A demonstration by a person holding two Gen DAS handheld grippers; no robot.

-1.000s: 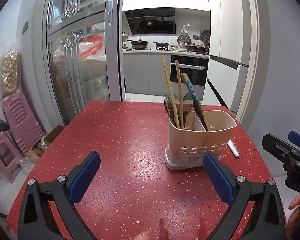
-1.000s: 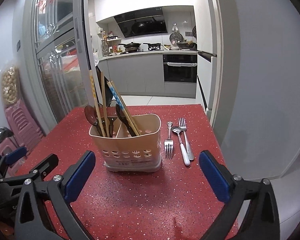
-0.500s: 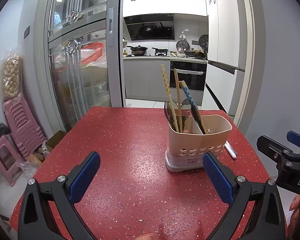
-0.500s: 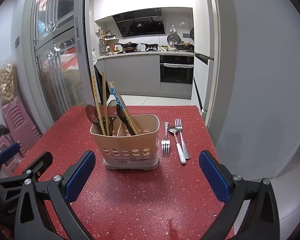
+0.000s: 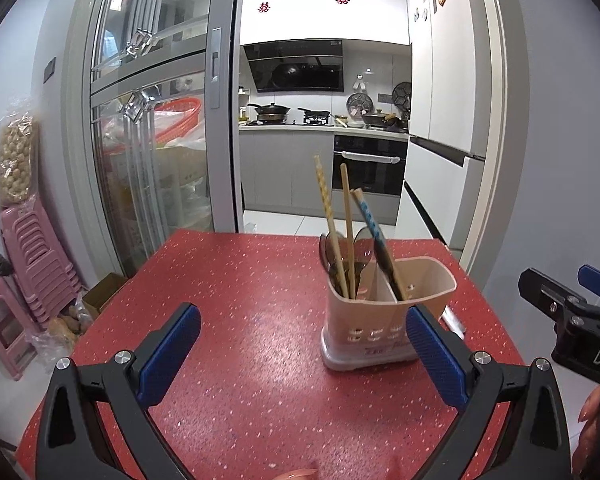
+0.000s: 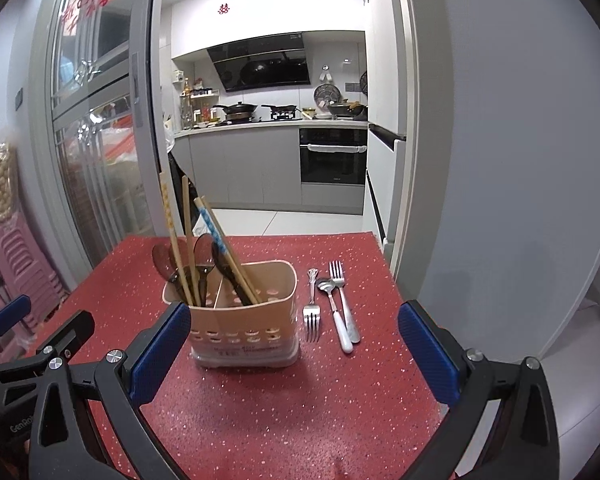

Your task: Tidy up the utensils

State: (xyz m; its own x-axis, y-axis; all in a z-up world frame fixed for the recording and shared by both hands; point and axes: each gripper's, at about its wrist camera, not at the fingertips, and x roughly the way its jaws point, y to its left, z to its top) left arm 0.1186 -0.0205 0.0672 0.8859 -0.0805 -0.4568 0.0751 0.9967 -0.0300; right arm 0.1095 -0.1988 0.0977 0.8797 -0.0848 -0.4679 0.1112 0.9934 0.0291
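Observation:
A beige two-compartment utensil holder [image 6: 244,320] [image 5: 384,320] stands on the red speckled table [image 6: 284,408]. It holds several chopsticks [image 6: 188,240] and dark spoons [image 6: 204,256]. Right of it lie a small fork [image 6: 312,308], a white-handled spoon [image 6: 334,312] and a larger fork [image 6: 342,300], side by side. My right gripper [image 6: 294,354] is open, short of the holder, nothing between its fingers. My left gripper [image 5: 300,350] is open over bare table, left of the holder. In the left wrist view the right gripper [image 5: 568,312] shows at the right edge.
The table's far edge faces a kitchen doorway with glass sliding doors [image 5: 148,152] on the left. Pink plastic stools [image 5: 24,256] stand on the floor left of the table. A grey wall [image 6: 520,200] runs close along the table's right side.
Both grippers have pulled back and risen slightly, so the holder and cutlery look a little smaller and lower. Jaws stay open; nothing on the table has moved.

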